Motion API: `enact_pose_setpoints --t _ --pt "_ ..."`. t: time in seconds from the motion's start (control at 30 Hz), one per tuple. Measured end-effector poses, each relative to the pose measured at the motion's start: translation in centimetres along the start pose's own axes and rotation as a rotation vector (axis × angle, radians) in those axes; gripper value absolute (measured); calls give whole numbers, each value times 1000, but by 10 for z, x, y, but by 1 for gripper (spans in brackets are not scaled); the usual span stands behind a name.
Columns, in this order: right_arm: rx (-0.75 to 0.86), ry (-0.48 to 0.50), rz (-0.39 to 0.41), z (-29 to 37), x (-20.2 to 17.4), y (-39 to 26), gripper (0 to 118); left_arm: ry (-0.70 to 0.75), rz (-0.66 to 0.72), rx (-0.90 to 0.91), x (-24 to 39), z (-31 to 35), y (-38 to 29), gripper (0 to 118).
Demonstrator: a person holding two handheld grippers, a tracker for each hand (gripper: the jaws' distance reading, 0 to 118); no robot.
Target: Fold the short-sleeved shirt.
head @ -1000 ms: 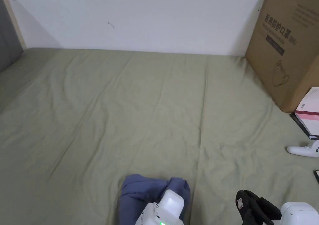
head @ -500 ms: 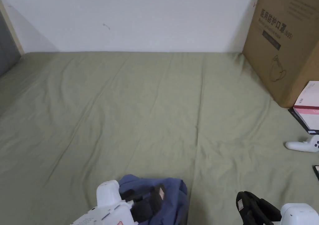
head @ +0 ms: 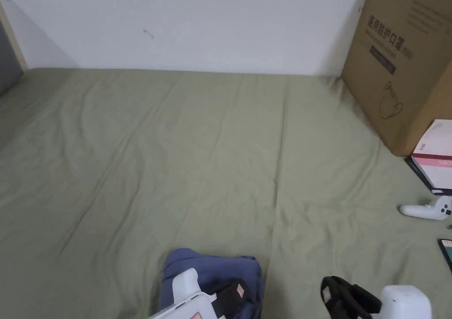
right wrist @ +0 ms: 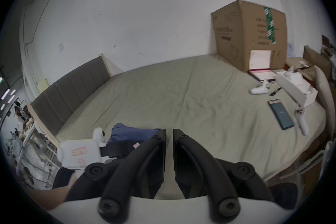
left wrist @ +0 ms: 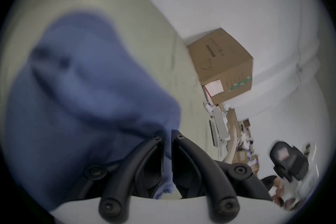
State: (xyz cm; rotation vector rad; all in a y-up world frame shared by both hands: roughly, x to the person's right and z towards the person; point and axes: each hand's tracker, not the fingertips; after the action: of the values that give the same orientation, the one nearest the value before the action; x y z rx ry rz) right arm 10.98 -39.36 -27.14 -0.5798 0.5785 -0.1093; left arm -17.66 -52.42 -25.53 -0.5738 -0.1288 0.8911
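The blue short-sleeved shirt [head: 212,269] lies bunched in a small heap at the near edge of the green bed sheet [head: 198,156]. My left gripper [head: 234,291] reaches into it from the left. In the left gripper view the left gripper [left wrist: 167,138] has its jaws pinched together with a strip of the blue shirt [left wrist: 81,91] caught between them. To the right of the shirt, my right gripper [head: 331,295] hovers over bare sheet. In its own view the right gripper [right wrist: 169,132] has its jaws together with nothing in them, and the shirt [right wrist: 131,134] lies to its left.
A large cardboard box [head: 397,59] stands at the back right against the wall. Before it are a white-and-pink box [head: 437,161] and a white controller [head: 426,210]. A phone [right wrist: 281,117] and a second controller [right wrist: 302,122] lie further right. A padded headboard [right wrist: 72,86] bounds the left side.
My left gripper swung from lying over the shirt to reaching into it from the left, then sank a little lower in view. The right gripper barely moved.
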Motion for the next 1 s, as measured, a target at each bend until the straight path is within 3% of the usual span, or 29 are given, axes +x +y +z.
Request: enact_pose_setpoints --t 0.13,0.17,0.2,0.23,0.27,0.3,0.37,0.43,0.53,0.67,0.73,0.77,0.8,0.83,0.9,1.0 --pt "-131 201 -60 -68 -14 -13 8 -17 -147 68 15 69 21 14" --pt "-180 263 -95 -87 -15 -21 8 -1 -159 88 12 86 28 29" --pt "-231 321 -139 -105 -14 -28 8 15 -164 101 7 100 32 67" --pt "-274 382 -203 -123 -11 -38 8 33 -160 106 -1 113 36 97" --pt "-314 427 -240 -137 -9 -46 8 44 -161 104 -8 120 40 113" --pt "-355 464 -278 -149 -6 -55 8 76 -163 98 -19 125 44 117" --pt "-392 428 -278 -165 1 -69 8 98 -136 91 -43 132 50 117" --pt "-410 330 -239 -170 7 -76 8 77 -44 18 -64 124 56 116" --pt "-402 387 -318 -169 15 -75 8 13 31 -71 -91 99 56 116" --pt "-405 390 -267 -172 10 -70 8 -185 164 -231 -106 37 46 110" --pt "-399 400 -265 -171 9 -69 8 -105 80 -190 -95 20 41 107" --pt "-397 401 -262 -169 8 -68 8 -74 66 -168 -90 18 46 92" --pt "-389 396 -254 -166 6 -66 8 30 79 -159 -88 17 49 45" --pt "-381 395 -246 -162 6 -64 8 104 87 -153 -94 17 50 32" --pt "-369 406 -241 -152 1 -59 8 34 89 -171 -93 21 54 31" --pt "-361 400 -197 -139 -6 -51 8 83 -6 -178 -86 41 68 30"
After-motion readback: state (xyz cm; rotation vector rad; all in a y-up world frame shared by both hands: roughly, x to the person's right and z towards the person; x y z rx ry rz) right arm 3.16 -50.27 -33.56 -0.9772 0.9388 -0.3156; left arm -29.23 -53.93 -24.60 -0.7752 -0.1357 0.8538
